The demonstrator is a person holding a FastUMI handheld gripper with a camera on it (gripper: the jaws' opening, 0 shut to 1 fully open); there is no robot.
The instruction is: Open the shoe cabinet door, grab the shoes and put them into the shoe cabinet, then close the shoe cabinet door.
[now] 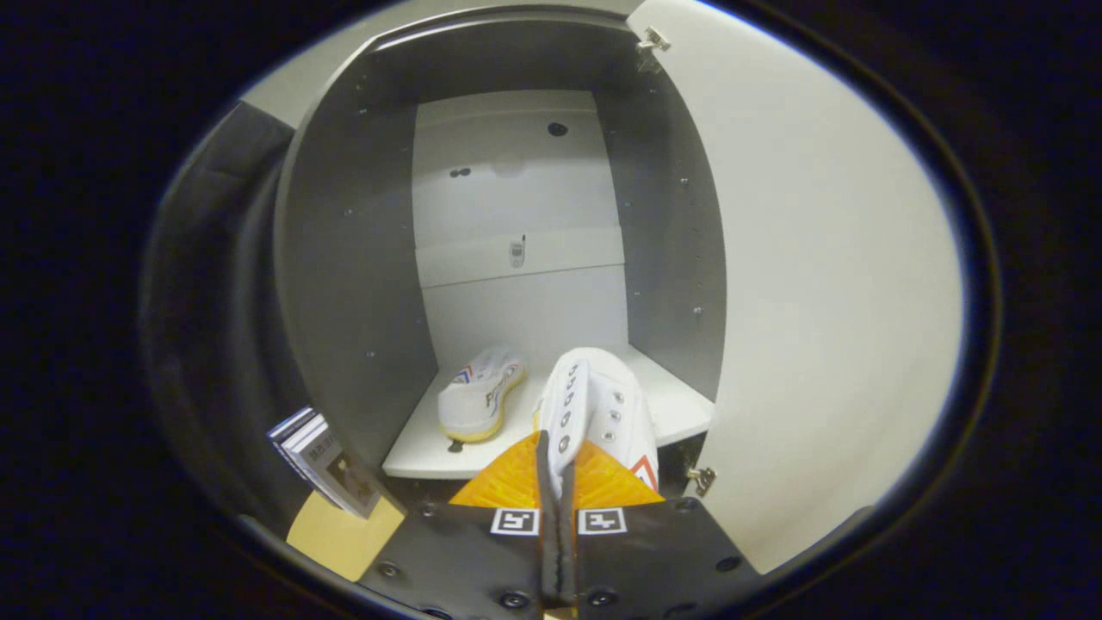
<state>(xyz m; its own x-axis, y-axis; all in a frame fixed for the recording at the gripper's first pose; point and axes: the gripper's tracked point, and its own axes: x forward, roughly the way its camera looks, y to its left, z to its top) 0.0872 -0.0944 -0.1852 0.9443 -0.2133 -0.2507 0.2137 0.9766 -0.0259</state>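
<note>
Claw pinched nearly closed on white canvas lace-up shoe, held just ahead over pale cabinet shelf; matching shoe already shelved ahead-left. White cabinet door open right. Remaining: release, close door.

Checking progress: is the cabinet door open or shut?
Open: the door is swung aside, baring the shelf and one shoe.

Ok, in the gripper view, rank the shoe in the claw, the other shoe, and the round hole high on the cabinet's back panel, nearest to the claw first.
1. Held shoe: pinched between the fingers of the claw, over the shelf.
2. Other shoe: on the shelf, ahead and left.
3. Round hole: high on the back panel, farthest.
</note>
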